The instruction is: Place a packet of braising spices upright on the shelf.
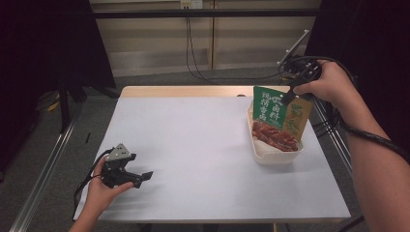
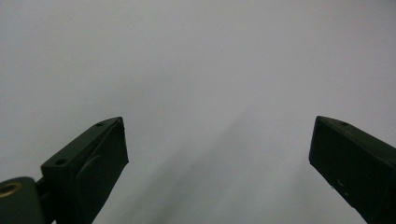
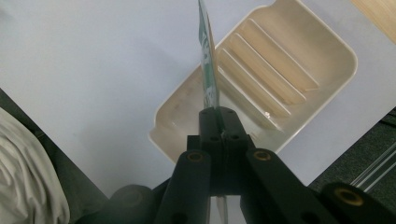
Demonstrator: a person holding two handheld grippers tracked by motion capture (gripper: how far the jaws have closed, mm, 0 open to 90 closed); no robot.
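Green-and-yellow printed foil food pouch (image 1: 276,118), flat and glossy with a picture of red meat on its lower front, hangs upright from the right gripper (image 1: 289,94), whose two black jaws are pressed together on the pouch's top edge. In the right gripper view the pouch (image 3: 208,60) shows edge-on as a thin green strip running straight out from the closed jaws, directly above the cream-coloured rectangular plastic tray (image 3: 327,44) with raised ribs across its floor. From the high view the pouch's lower part sits within or just over the tray (image 1: 270,158), which stands near the right edge of the white table top (image 1: 193,145); whether the bottom edge already touches the tray floor I cannot tell. The left gripper (image 1: 145,176) rests low at the near left corner of the table, well apart from the tray, its jaws spread wide with nothing between them and plain white surface ahead of it. The step in hand looks like setting the pouch into the tray. The next move would probably call for lowering the pouch and tipping it flat onto the ribs before the right jaws part, so that it does not flop over the rim.
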